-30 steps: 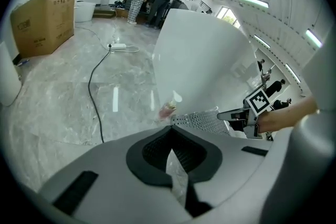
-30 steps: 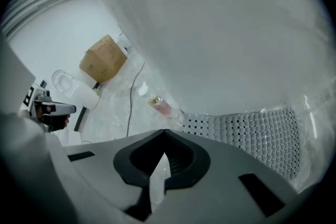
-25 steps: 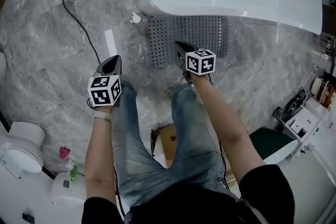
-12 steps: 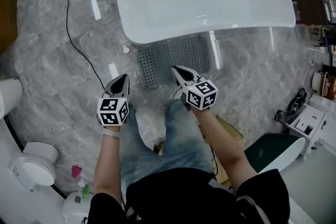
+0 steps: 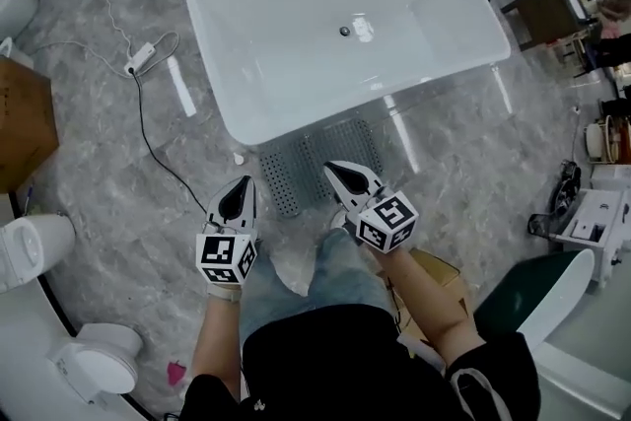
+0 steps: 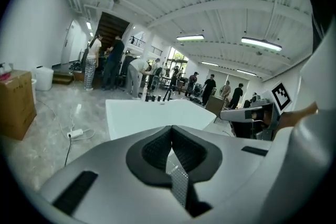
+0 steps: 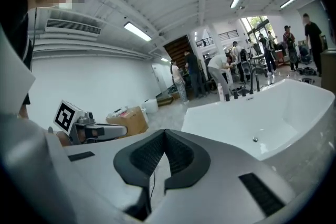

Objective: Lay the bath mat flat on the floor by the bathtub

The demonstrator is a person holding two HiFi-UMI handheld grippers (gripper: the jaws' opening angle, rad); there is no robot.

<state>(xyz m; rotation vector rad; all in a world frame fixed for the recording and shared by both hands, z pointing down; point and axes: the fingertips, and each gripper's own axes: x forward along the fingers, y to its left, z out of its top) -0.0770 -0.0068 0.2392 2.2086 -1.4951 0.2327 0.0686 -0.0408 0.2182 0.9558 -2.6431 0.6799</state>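
The grey studded bath mat (image 5: 317, 160) lies flat on the marble floor against the near side of the white bathtub (image 5: 345, 35), its far edge tucked under the tub's rim. My left gripper (image 5: 241, 189) is held above the floor just left of the mat, shut and empty. My right gripper (image 5: 337, 173) hangs over the mat's near edge, also shut with nothing in it. In the left gripper view the jaws (image 6: 171, 139) are pressed together, pointing at the bathtub (image 6: 152, 115). In the right gripper view the jaws (image 7: 165, 136) are likewise together, with the tub (image 7: 262, 123) ahead.
A black cable runs to a white power strip (image 5: 139, 59) left of the tub. A cardboard box (image 5: 20, 123) and a white toilet (image 5: 28, 246) stand at the left. Another carton (image 5: 434, 268) sits by the person's legs. Several people (image 6: 113, 63) stand far behind the tub.
The head view has pulled up and back, so the whole tub now shows. Both grippers have come up and away from the mat, shut throughout. The mat has not moved.
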